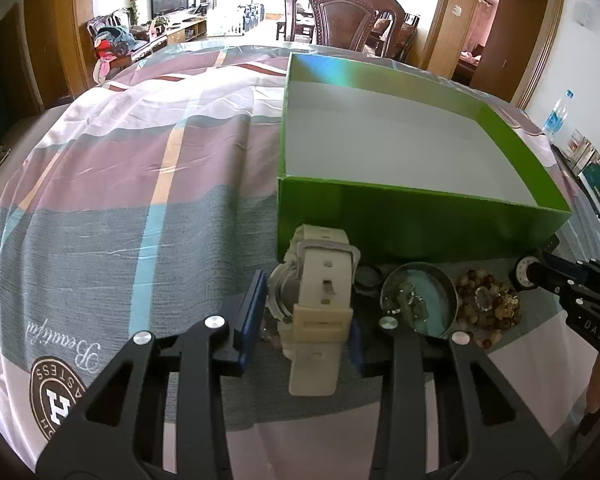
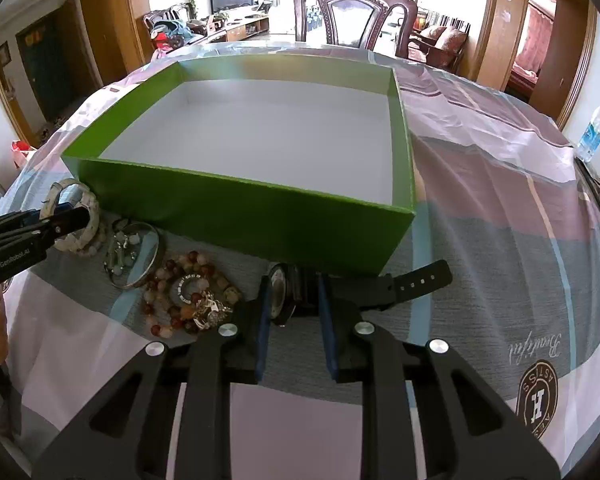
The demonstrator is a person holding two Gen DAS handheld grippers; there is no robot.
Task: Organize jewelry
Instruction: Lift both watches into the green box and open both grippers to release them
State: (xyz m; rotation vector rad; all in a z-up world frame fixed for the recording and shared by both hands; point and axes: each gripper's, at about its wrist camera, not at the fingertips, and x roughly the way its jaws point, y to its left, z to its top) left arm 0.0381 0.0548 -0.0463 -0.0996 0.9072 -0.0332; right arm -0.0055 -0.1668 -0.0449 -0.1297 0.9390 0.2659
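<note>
My left gripper [image 1: 306, 304] is shut on a white watch [image 1: 320, 300] that stands on edge on the cloth, just in front of the green box [image 1: 420, 220]. In the right wrist view the left gripper [image 2: 66, 220] shows at the far left with the white watch [image 2: 60, 192] in it. My right gripper [image 2: 294, 286] is shut on a black watch [image 2: 278, 292], whose strap [image 2: 412, 280] trails off to the right. The box [image 2: 240, 204] is open, with a bare white floor. In the left wrist view the right gripper [image 1: 540, 272] reaches in from the right edge.
Between the two grippers lie a silver bangle [image 1: 418, 300] [image 2: 134, 254] with green beads inside and a heap of brown bead bracelets [image 1: 484, 304] [image 2: 188, 296]. A water bottle [image 2: 592, 132] and books stand at the table's right edge. A carved chair [image 2: 356, 8] is behind the table.
</note>
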